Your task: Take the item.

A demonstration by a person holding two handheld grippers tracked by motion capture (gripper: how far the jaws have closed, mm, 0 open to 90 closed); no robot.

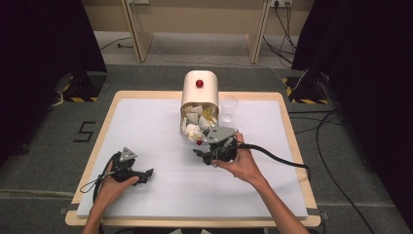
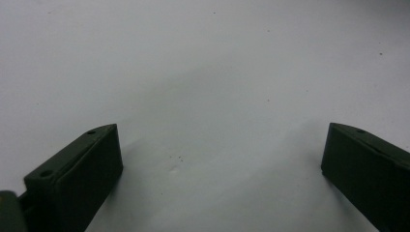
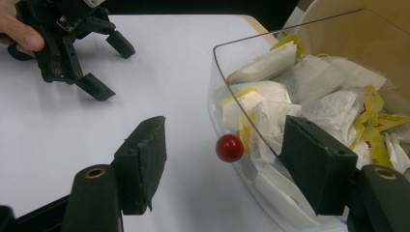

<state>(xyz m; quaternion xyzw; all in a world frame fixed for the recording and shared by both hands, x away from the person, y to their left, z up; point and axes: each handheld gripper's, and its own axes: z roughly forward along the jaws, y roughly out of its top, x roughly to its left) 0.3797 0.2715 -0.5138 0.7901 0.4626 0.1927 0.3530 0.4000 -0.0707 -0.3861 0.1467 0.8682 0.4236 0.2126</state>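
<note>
Tea-bag dispenser [image 1: 199, 92], cream with a rounded top, stands at the far middle of the white desk [image 1: 146, 126]; its clear hinged lid [image 3: 251, 87] bears a small red knob [image 3: 229, 148] and covers a heap of tea bags [image 3: 309, 104]. A clear plastic cup [image 1: 229, 108] stands just beside it. Right claw [image 3: 225, 154] is wide open, its jaws straddling the knob and the lid's edge without pressing on either. Left claw [image 2: 220, 169] rests low over bare desk, jaws wide apart and empty. Step in hand, as judged: approach to the lid. The next move calls for closing on the knob, then swinging the lid clear.
</note>
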